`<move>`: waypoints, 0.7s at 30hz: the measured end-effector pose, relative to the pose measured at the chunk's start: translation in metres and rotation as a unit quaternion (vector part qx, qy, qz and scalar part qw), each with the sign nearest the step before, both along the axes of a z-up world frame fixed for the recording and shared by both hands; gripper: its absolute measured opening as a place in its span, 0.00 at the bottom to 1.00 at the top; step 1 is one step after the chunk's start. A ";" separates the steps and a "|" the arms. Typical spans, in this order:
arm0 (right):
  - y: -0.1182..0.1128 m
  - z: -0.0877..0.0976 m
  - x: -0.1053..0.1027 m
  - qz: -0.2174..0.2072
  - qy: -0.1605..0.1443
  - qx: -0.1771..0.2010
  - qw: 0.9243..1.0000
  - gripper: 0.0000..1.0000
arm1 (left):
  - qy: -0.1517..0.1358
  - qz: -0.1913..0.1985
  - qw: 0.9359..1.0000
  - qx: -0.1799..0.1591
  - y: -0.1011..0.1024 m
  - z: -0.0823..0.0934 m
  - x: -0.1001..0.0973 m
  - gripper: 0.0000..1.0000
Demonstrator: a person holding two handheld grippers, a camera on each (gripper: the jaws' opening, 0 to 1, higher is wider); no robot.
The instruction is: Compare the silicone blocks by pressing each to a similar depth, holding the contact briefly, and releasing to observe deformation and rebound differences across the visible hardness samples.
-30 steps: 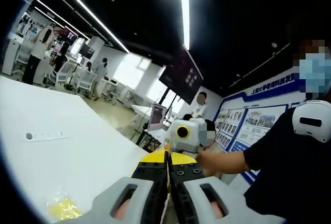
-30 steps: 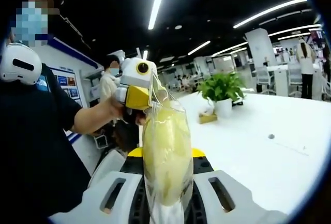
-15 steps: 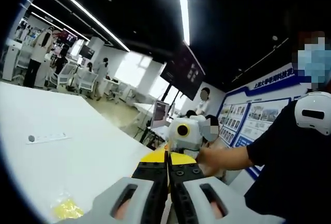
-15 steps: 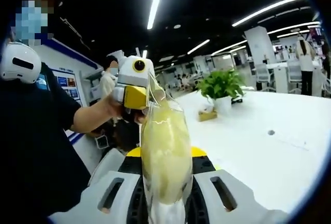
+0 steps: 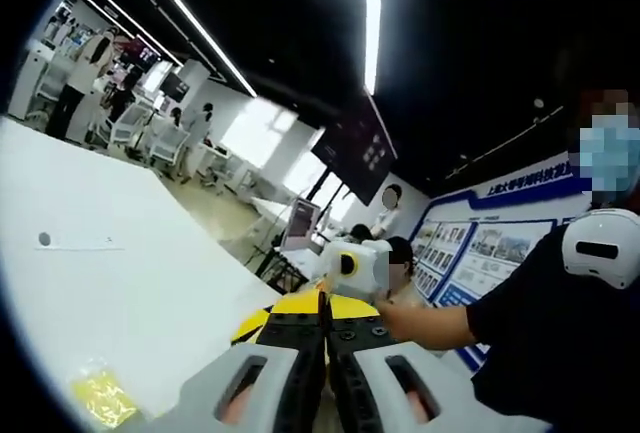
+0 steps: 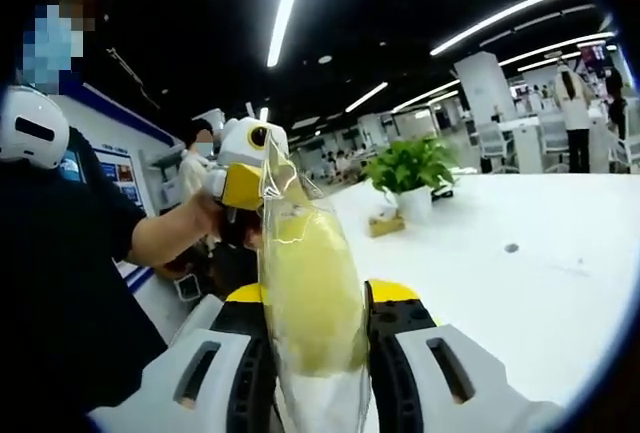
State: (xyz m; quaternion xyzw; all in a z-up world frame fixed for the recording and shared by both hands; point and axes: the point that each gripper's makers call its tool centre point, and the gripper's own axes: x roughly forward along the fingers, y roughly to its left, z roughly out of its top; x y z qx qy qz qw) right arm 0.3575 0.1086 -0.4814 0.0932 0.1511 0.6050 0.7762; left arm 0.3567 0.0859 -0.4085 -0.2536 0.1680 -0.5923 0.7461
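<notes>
White table (image 6: 520, 283), right tool (image 6: 315, 353) around bag (image 6: 310, 293).

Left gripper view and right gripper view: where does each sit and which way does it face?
Left gripper view: rides the left gripper, facing the white table and right gripper; the person's forearm shows.
Right gripper view: rides the right gripper, which clamps a clear bag of yellow material, facing the left gripper and a potted plant.
Shared: the table and the person.
</notes>
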 end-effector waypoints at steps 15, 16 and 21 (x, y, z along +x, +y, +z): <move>-0.030 -0.002 0.019 -0.088 -0.039 0.025 0.995 0.79 | 0.026 -0.002 1.000 -0.014 -0.014 -0.007 0.007 0.00; -0.032 0.000 0.020 -0.095 -0.045 0.029 0.994 0.83 | 0.026 -0.004 1.000 -0.015 -0.014 -0.007 0.006 0.00; -0.039 -0.002 0.020 -0.111 -0.057 0.019 0.992 0.93 | 0.030 -0.005 0.999 -0.020 -0.019 -0.008 0.007 0.00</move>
